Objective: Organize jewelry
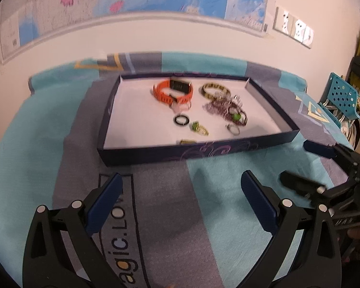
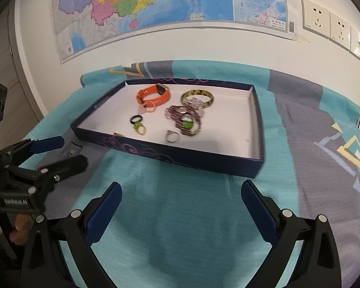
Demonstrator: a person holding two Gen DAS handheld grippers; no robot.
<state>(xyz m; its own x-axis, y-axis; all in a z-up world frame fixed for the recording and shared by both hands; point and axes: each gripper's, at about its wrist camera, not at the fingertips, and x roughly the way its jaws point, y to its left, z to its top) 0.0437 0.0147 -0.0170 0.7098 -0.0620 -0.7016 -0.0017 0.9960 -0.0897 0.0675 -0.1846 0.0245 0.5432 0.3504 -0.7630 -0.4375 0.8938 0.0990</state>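
Both grippers — left point(image 1: 181, 200) and right point(image 2: 181, 202) — are wide open, holding nothing. The rings point(image 2: 138, 126) are tiny; they could slip out, and the beads point(image 2: 183, 117) are tangled.

Left gripper point(image 1: 180, 187) hangs over the teal/grey cloth point(image 1: 36, 156), jaws wide apart, nothing btwn them. Navy tray point(image 1: 192, 152) sits just ahead w/ an orange watch point(image 1: 171, 91), yellow-black bangle point(image 1: 214, 90), purple bead bracelet point(image 1: 225, 110), black ring point(image 1: 181, 120), green-stone ring point(image 1: 199, 128) & silver ring point(image 1: 233, 129). Right gripper point(image 1: 297, 162) at far right, also spread open.
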